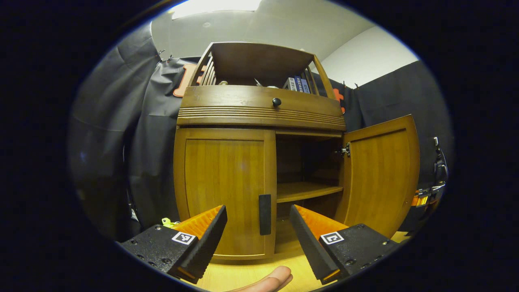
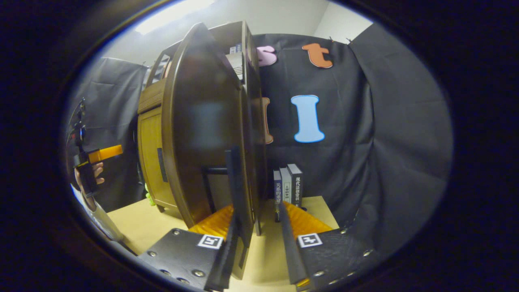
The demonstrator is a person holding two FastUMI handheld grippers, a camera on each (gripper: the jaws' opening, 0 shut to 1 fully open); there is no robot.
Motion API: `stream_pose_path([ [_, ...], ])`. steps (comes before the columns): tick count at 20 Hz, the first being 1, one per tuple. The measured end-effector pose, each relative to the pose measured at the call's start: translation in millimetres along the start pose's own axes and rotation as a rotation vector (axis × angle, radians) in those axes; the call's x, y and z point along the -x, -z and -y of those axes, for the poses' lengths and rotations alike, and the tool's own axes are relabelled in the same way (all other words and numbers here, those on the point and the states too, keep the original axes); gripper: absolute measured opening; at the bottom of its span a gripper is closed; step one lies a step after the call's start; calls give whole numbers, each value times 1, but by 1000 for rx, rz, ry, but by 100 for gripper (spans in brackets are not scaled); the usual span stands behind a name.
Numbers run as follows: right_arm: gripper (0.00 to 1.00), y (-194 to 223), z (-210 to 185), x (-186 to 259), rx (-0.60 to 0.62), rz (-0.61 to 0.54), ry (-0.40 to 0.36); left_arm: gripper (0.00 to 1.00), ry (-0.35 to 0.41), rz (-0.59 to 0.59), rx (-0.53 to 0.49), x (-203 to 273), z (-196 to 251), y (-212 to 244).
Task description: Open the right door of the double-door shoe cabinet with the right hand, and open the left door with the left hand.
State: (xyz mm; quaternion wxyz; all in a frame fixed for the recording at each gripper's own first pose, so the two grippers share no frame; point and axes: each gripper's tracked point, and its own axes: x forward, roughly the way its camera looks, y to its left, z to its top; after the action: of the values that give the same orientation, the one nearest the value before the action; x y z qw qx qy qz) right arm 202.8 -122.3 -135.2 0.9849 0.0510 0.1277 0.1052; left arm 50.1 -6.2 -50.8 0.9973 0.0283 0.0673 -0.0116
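We see shoe cabinet on worktop. Right door swung open, shelf exposed; left door closed, its handle between left gripper fingers, untouched, jaws apart. Right gripper jaws apart, door edge between them; contact unclear to us. Books beside cabinet, spine writing too small.

Open gap before the left door's handle; right door swung wide; books crowd the tabletop beside it.
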Motion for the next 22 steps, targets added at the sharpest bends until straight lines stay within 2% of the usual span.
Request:
stream_pose_path([
  [1, 56, 0, 4, 6, 4, -7, 12, 93, -8, -2, 4, -2, -2, 0],
  [2, 70, -3, 5, 12, 8, -5, 13, 93, -14, -3, 6, -3, -4, 1],
  [4, 81, -12, 5, 30, 2, 12, 14, 93, -20, -4, 8, -7, -6, 2],
  [6, 87, -26, 8, 54, -5, 54, 22, 93, -19, -8, 12, -13, -4, 6],
  [7, 87, -34, 12, 66, -11, 81, 38, 96, -12, -10, 11, -16, -2, 8],
  [8, 87, -41, 16, 79, -15, 107, 66, 93, -4, -14, 9, -20, 1, 9],
  [9, 84, -49, 20, 92, -18, 135, 98, 96, 0, -13, 9, -26, 3, 11],
  [12, 100, -60, 22, 128, -10, 197, 199, 93, -15, -8, 25, -46, 4, 17],
  [14, 97, -64, 6, 151, -7, 241, 228, 93, -23, -29, 29, -64, 7, 30],
  [16, 100, -60, -21, 169, -11, 275, 220, 96, -18, -54, 18, -84, 12, 45],
  [17, 100, -58, -37, 175, -16, 289, 208, 94, -11, -60, 5, -92, 15, 51],
  [20, 100, -42, -76, 189, -7, 287, 212, 96, -24, -53, 1, -113, 17, 68],
  [21, 100, -37, -88, 190, 3, 267, 225, 94, -28, -62, 3, -118, 19, 75],
  [22, 97, -27, -105, 190, 24, 239, 227, 96, -32, -75, 0, -124, 20, 82],
])
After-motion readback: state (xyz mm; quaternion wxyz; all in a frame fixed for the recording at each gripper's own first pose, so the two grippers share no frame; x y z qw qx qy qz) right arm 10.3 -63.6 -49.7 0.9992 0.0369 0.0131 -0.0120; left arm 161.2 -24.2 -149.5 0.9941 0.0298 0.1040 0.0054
